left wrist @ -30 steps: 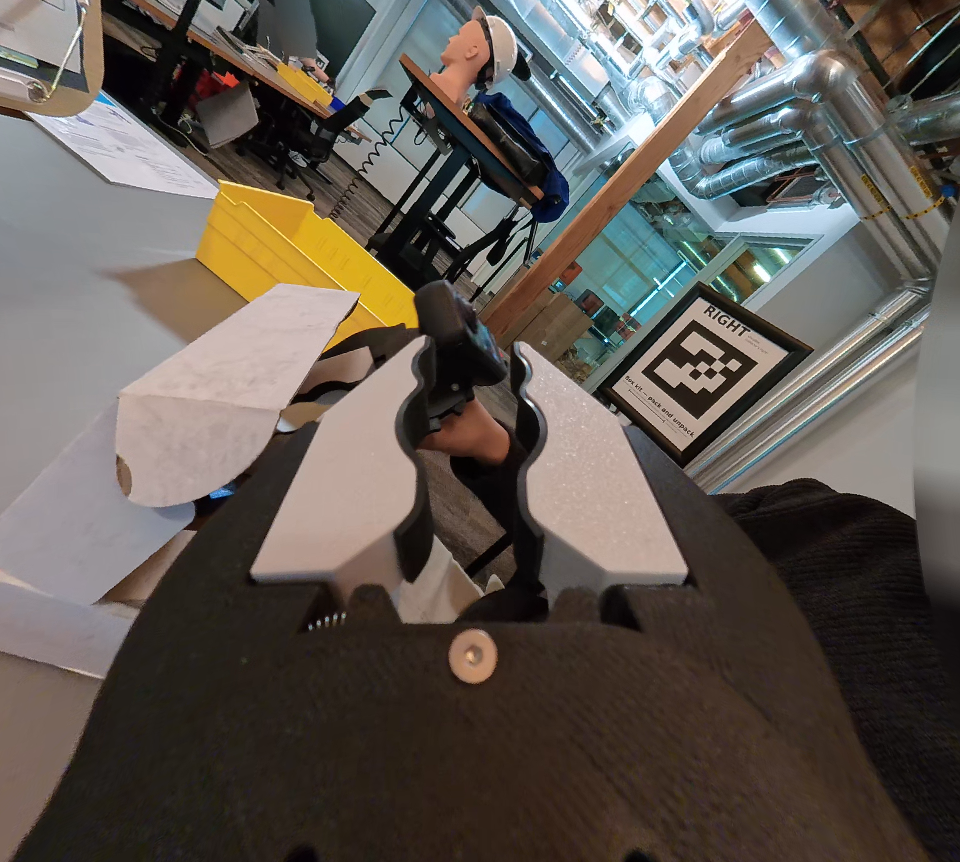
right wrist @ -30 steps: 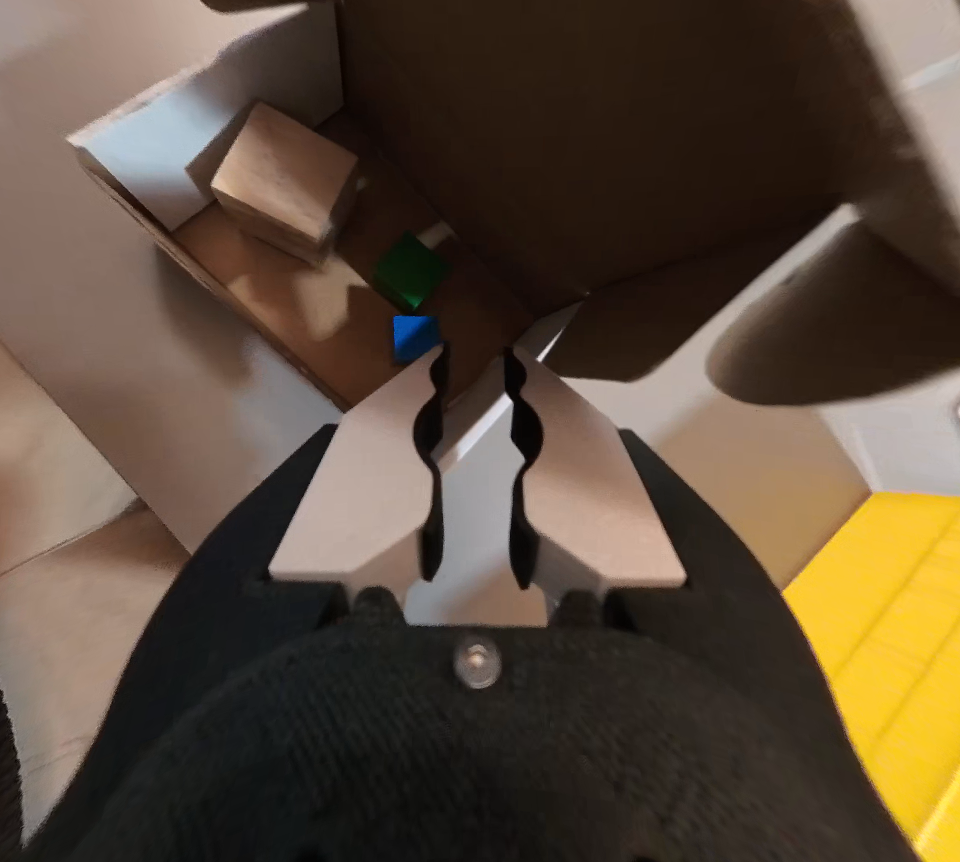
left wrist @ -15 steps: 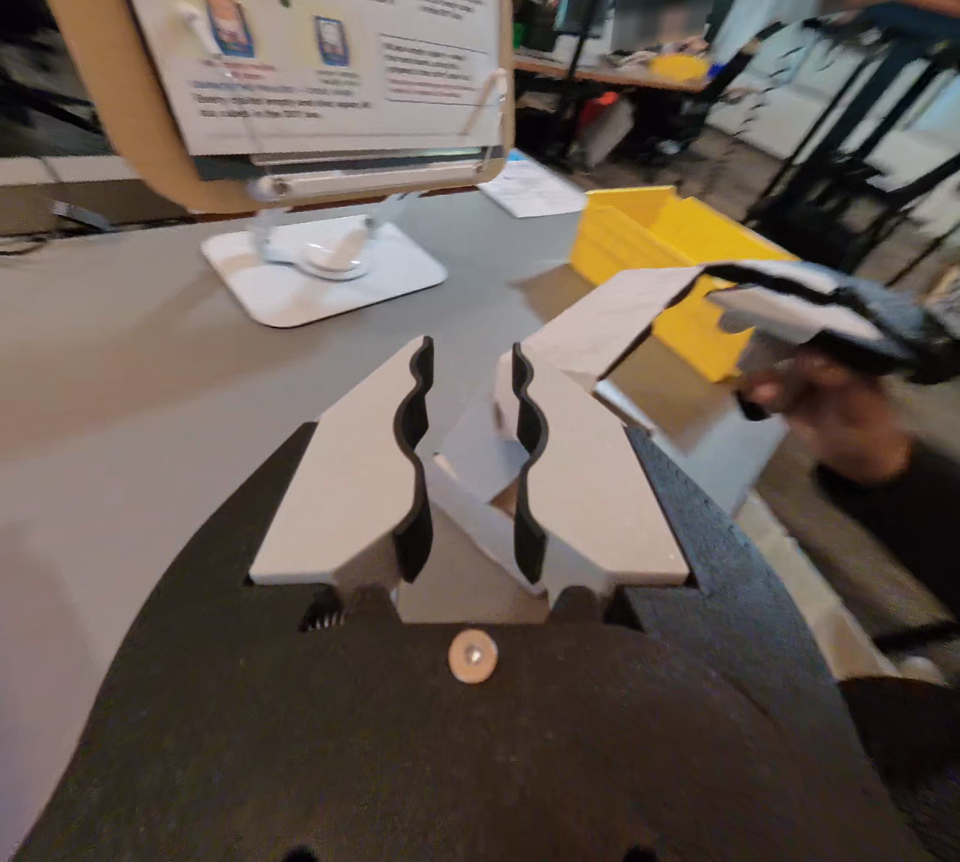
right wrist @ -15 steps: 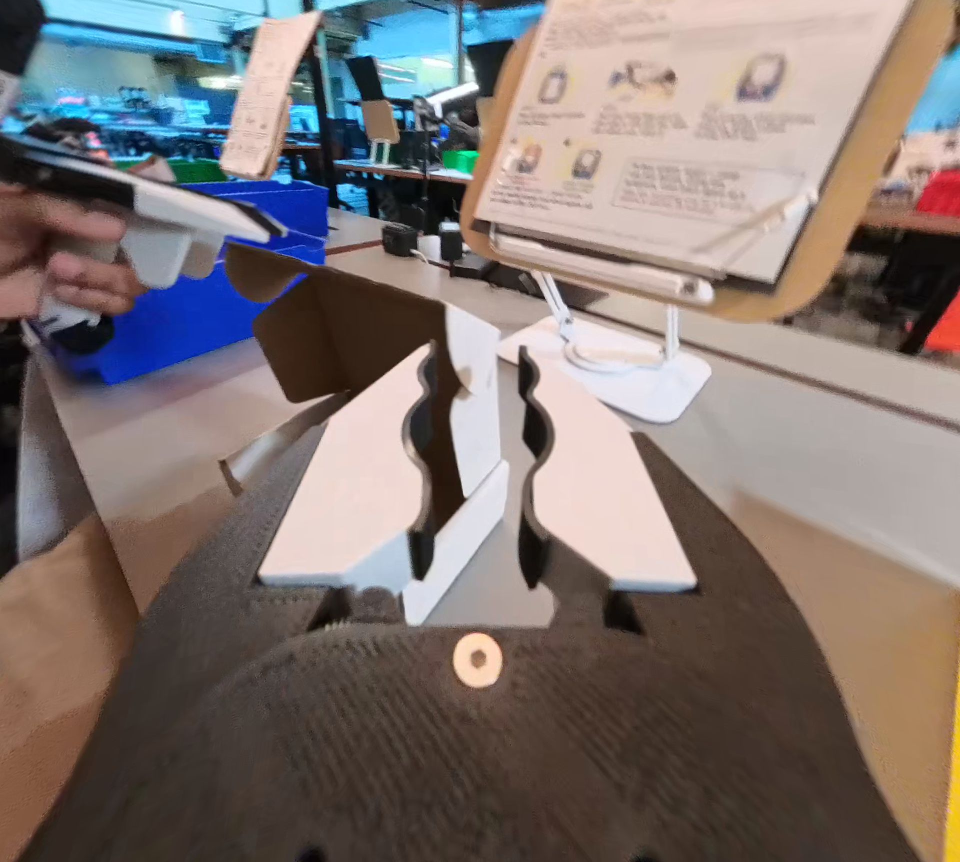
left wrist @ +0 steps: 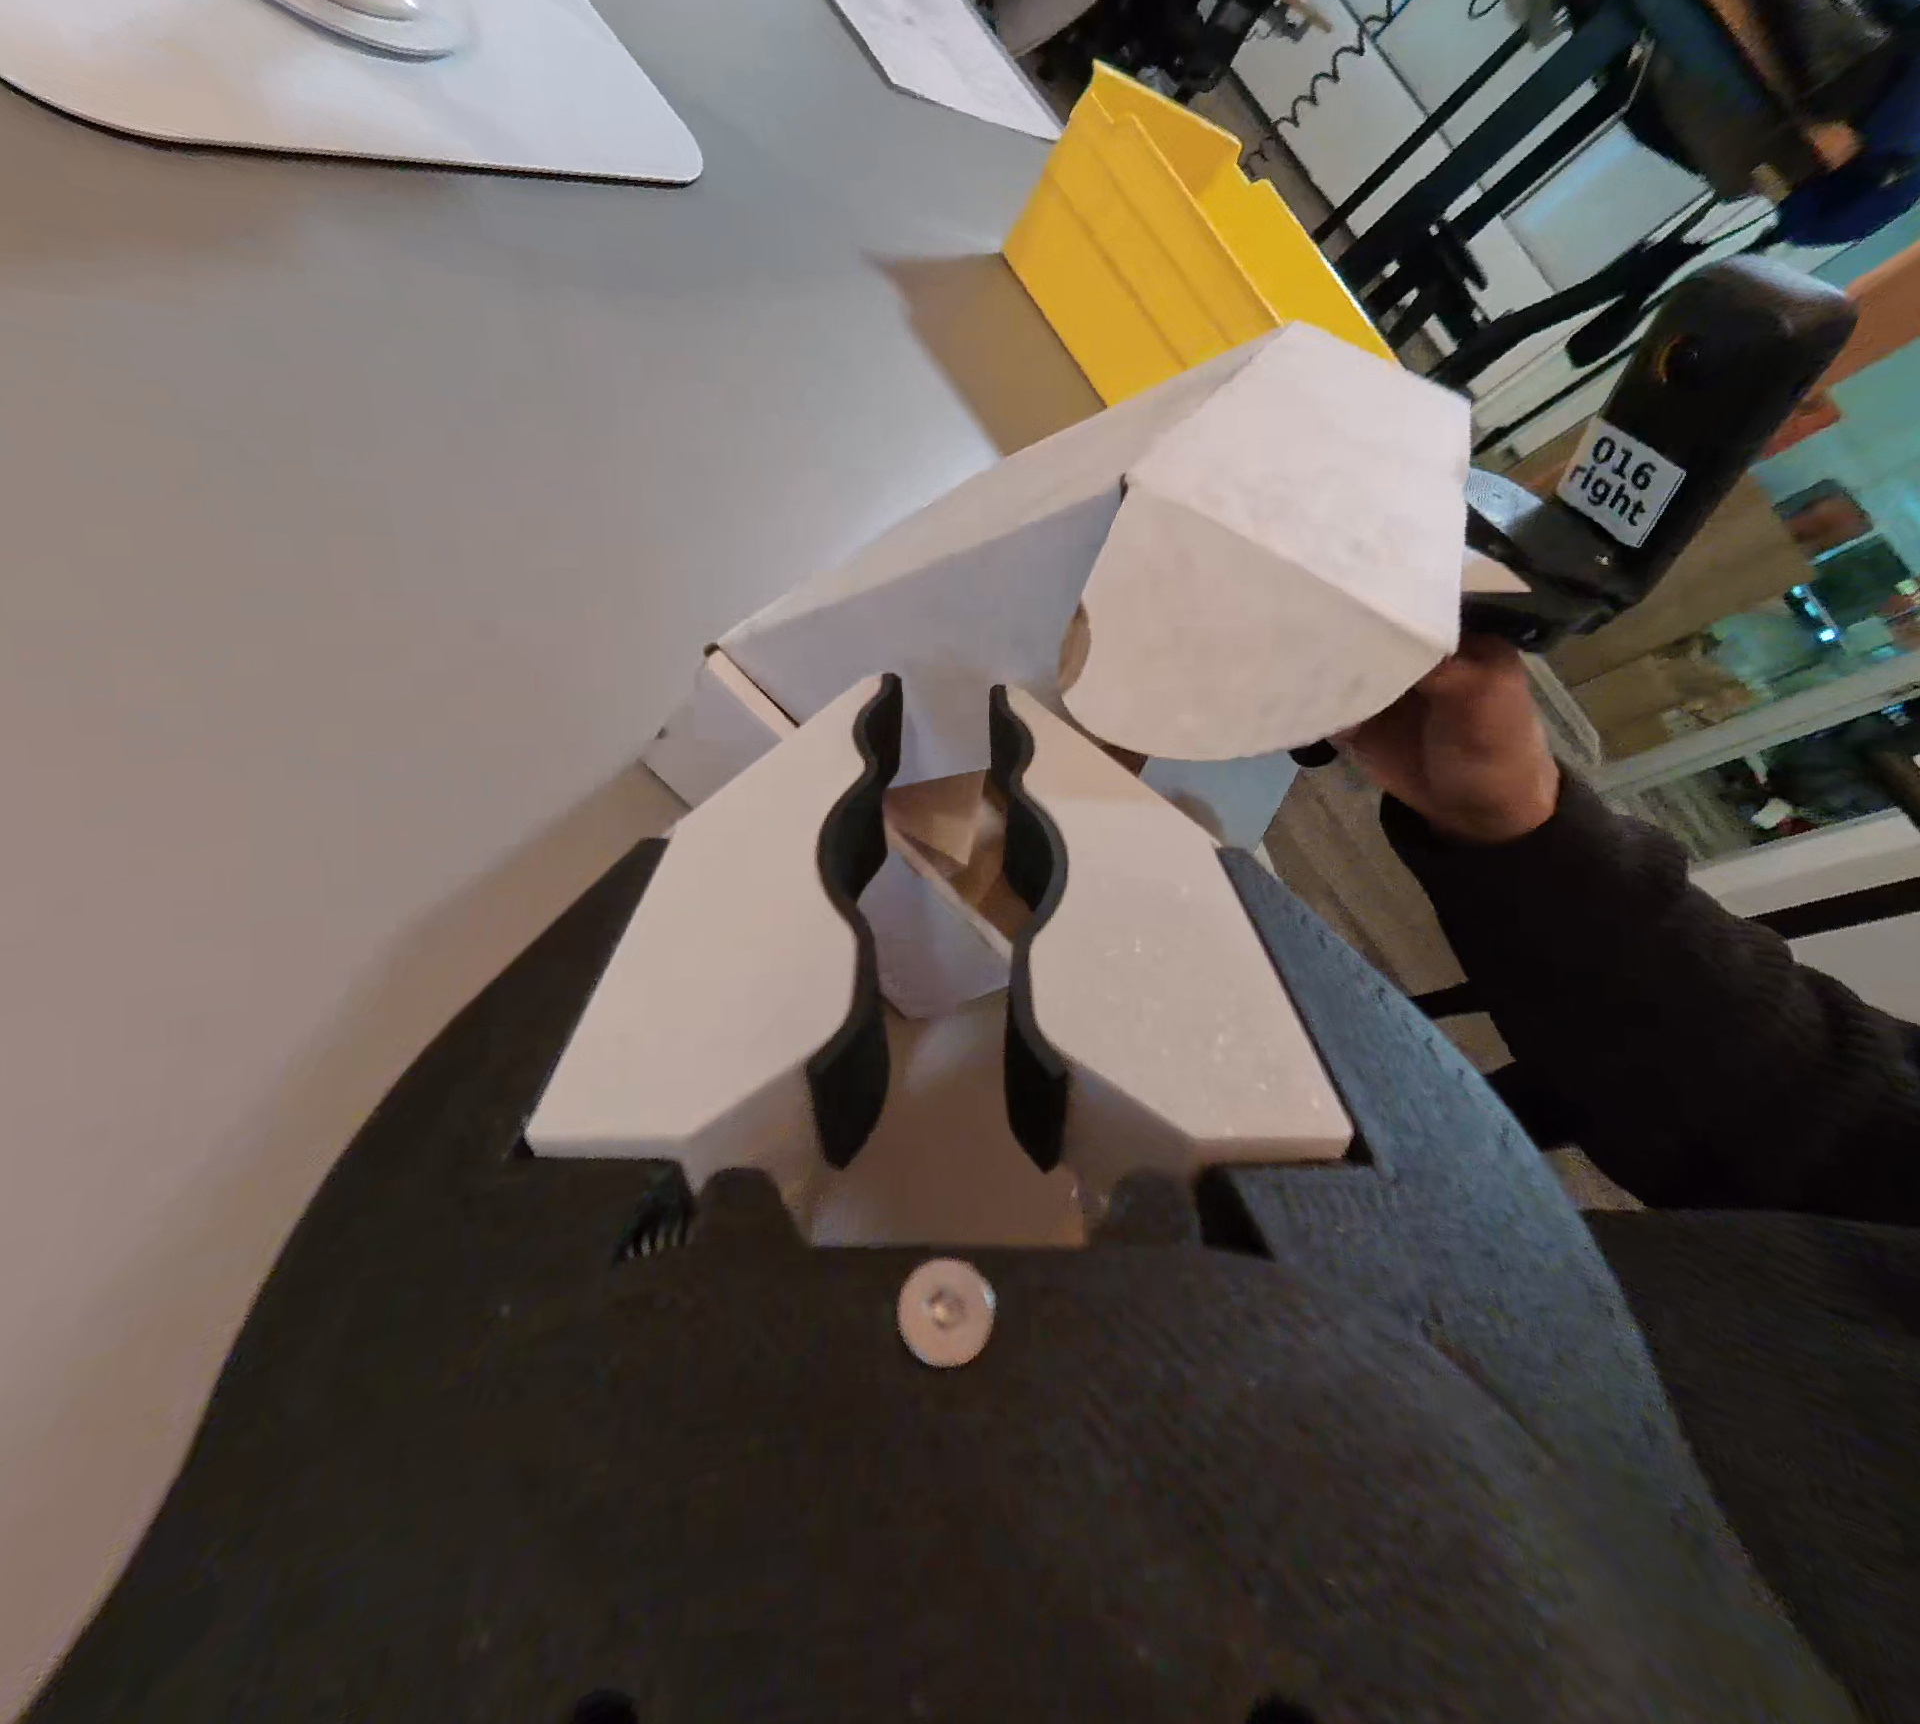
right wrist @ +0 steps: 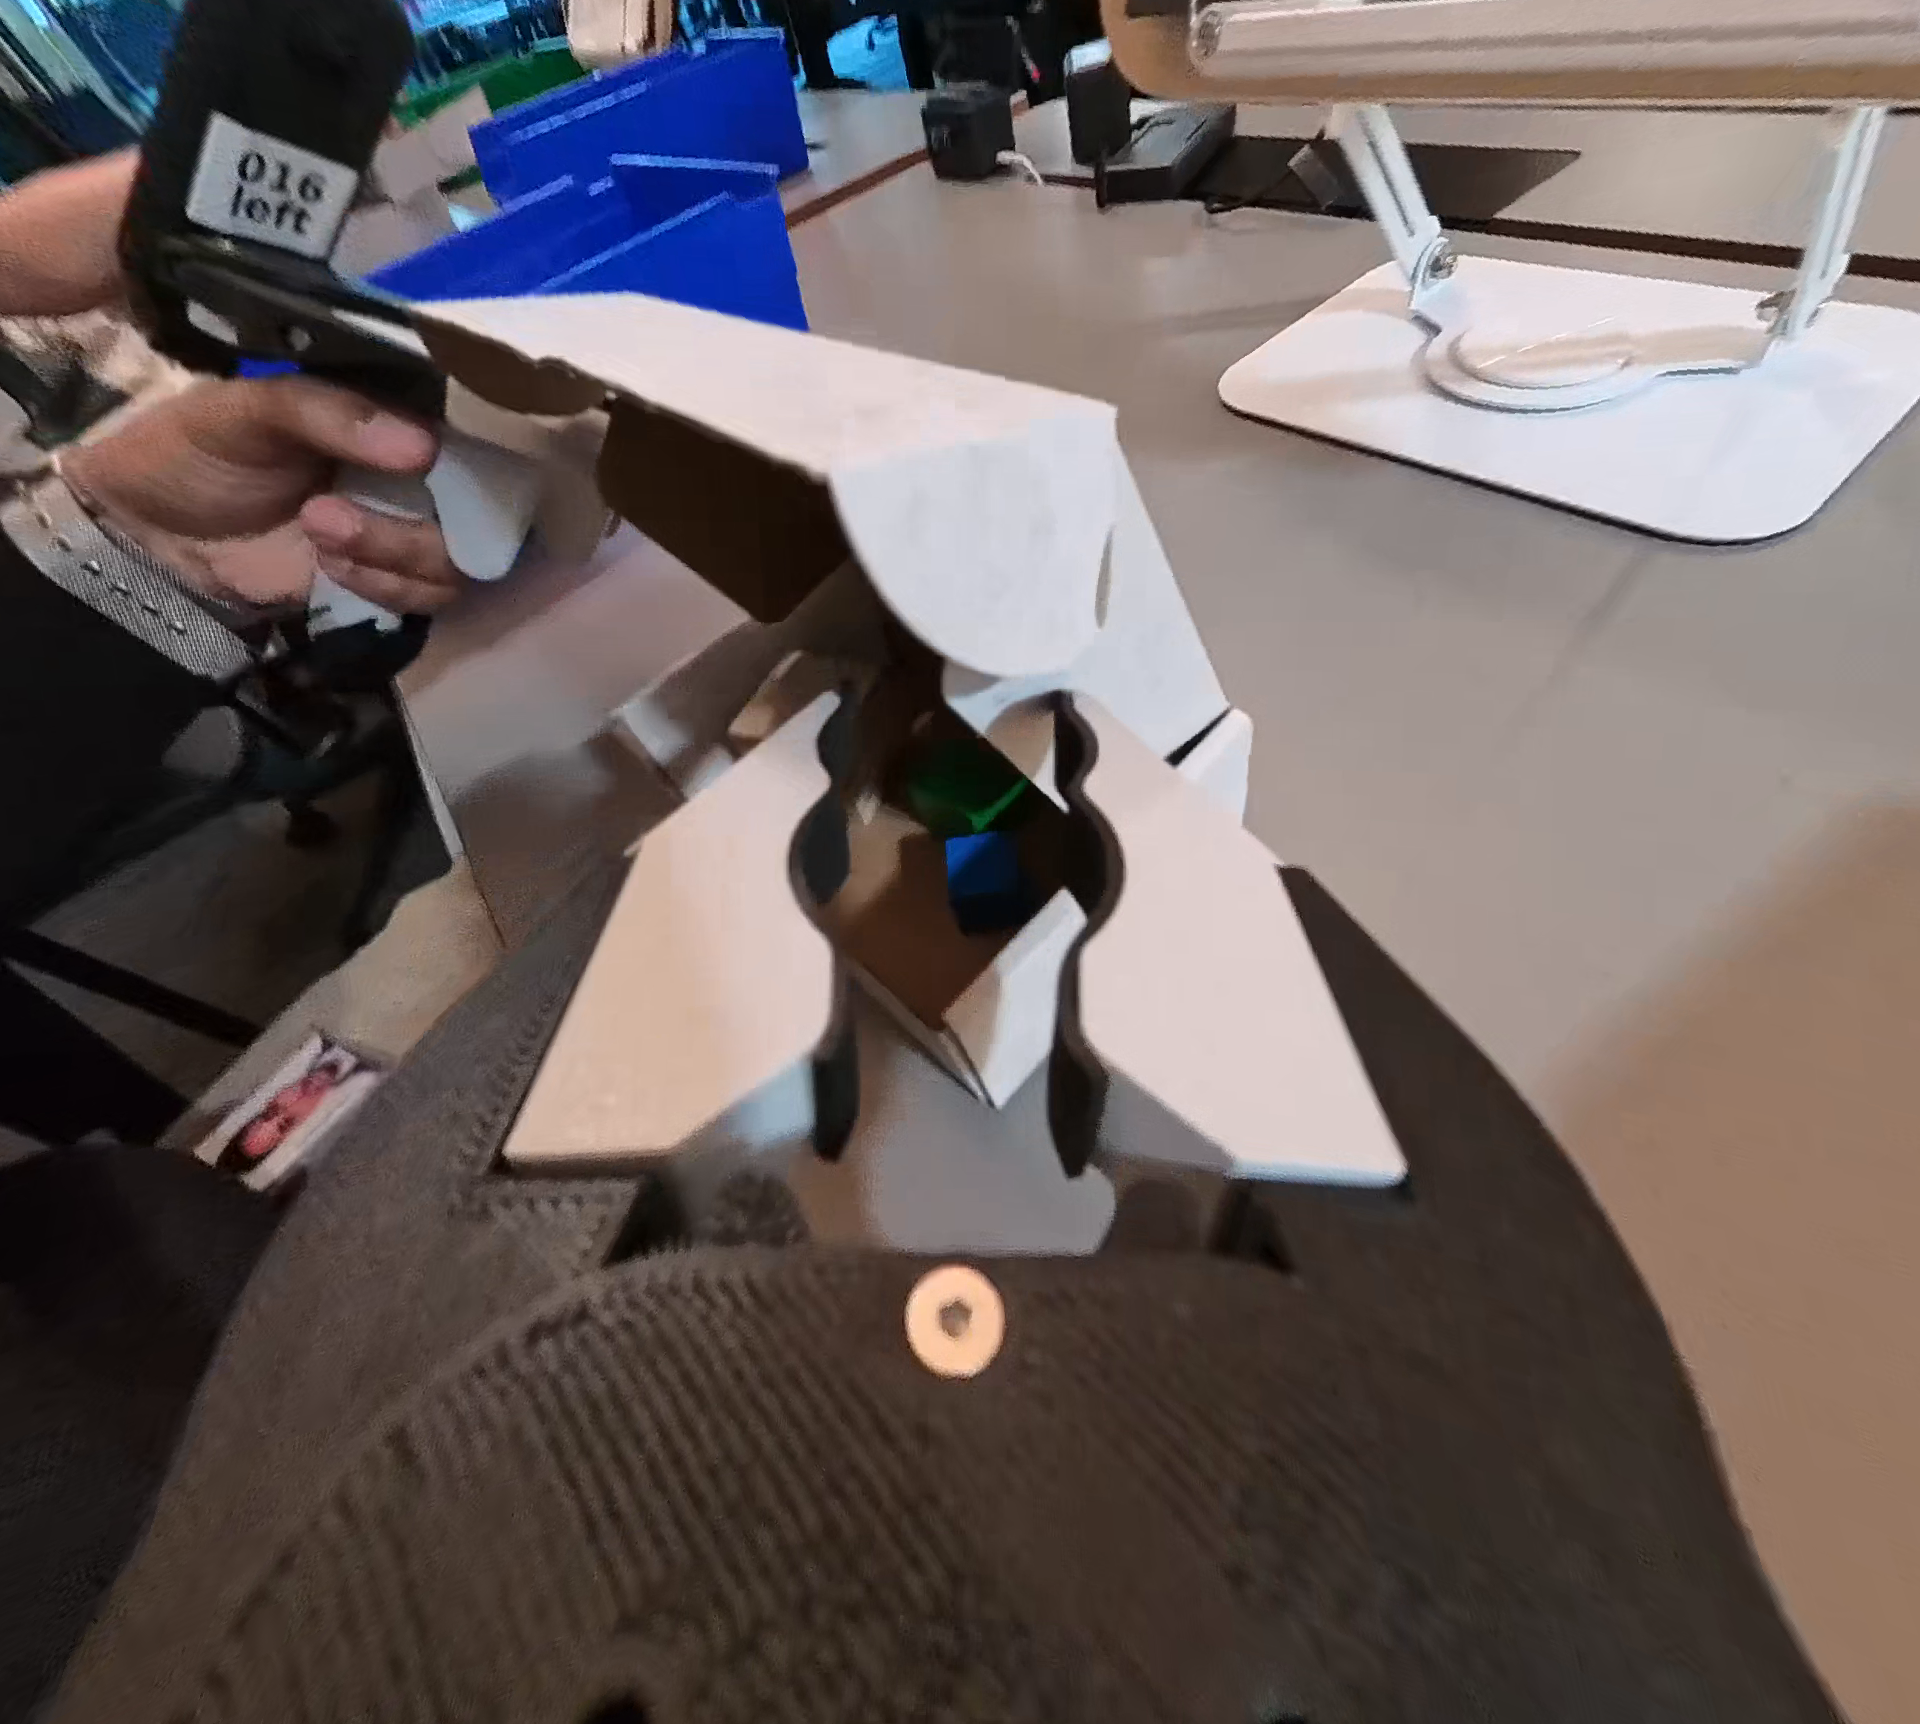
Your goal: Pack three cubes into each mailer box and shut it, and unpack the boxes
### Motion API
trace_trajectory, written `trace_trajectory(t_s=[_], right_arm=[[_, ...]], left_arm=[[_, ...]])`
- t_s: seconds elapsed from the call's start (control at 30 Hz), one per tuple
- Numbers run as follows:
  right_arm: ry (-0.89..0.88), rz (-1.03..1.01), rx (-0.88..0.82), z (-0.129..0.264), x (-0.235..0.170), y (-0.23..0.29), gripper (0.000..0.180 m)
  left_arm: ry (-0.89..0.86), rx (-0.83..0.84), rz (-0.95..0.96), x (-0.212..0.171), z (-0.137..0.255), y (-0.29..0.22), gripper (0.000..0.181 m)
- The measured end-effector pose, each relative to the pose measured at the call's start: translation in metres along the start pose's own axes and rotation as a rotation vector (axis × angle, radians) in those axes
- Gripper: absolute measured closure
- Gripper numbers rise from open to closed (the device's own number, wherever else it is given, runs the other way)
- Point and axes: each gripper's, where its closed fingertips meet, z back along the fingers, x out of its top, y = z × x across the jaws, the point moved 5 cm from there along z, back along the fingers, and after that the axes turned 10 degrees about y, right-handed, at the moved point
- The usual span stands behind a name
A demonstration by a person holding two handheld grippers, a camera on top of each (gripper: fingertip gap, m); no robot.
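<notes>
I am handling the box (right wrist: 997, 1020) near the table's (left wrist: 312, 531) front edge: light, bendable cardboard, best taken by its lid (right wrist: 831, 417) flaps, both grippers' (left wrist: 943, 718) (right wrist: 951, 718) jaws standing slightly apart, gripping nothing.

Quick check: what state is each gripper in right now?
Left hand-held gripper: narrow gap, at the mailer box lid; grip cannot be told.
Right hand-held gripper: open, holding nothing.

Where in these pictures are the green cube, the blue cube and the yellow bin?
green cube (right wrist: 961, 786), right wrist view, its top face inside the box
blue cube (right wrist: 987, 879), right wrist view, its front face
yellow bin (left wrist: 1143, 261), left wrist view, its near side wall
</notes>
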Motion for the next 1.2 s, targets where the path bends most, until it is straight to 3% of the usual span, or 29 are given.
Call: trace_trajectory(t_s=[0.1, 0.3, 0.43, 0.63, 0.77, 0.9, 1.03, 1.2], right_arm=[[0.087, 0.02, -0.005, -0.002, -0.009, 0.002, 0.156], [0.192, 0.019, 0.02, -0.008, -0.027, 0.006, 0.146], [0.138, 0.05, 0.008, 0.004, -0.025, 0.009, 0.134], [-0.06, 0.236, -0.099, 0.033, -0.009, 0.022, 0.125], [-0.032, 0.333, -0.164, 0.03, -0.006, 0.038, 0.13], [0.004, 0.381, -0.249, 0.031, -0.008, 0.033, 0.144], [0.005, 0.315, -0.215, 0.037, -0.01, 0.026, 0.169], [-0.001, 0.231, -0.136, 0.038, -0.017, 0.023, 0.167]], left_arm=[[0.007, 0.016, 0.017, -0.004, 0.0, 0.007, 0.173], [0.123, 0.081, 0.004, -0.021, -0.006, 0.019, 0.171], [0.078, 0.062, 0.001, -0.02, 0.002, 0.019, 0.164], [-0.157, 0.261, -0.206, -0.025, 0.023, 0.005, 0.148], [-0.148, 0.223, -0.357, -0.028, 0.014, -0.024, 0.145], [-0.148, 0.326, -0.522, -0.033, 0.007, -0.034, 0.147], [-0.141, 0.346, -0.504, -0.035, 0.006, -0.036, 0.151], [-0.055, 0.329, -0.451, -0.055, -0.001, -0.034, 0.147]])
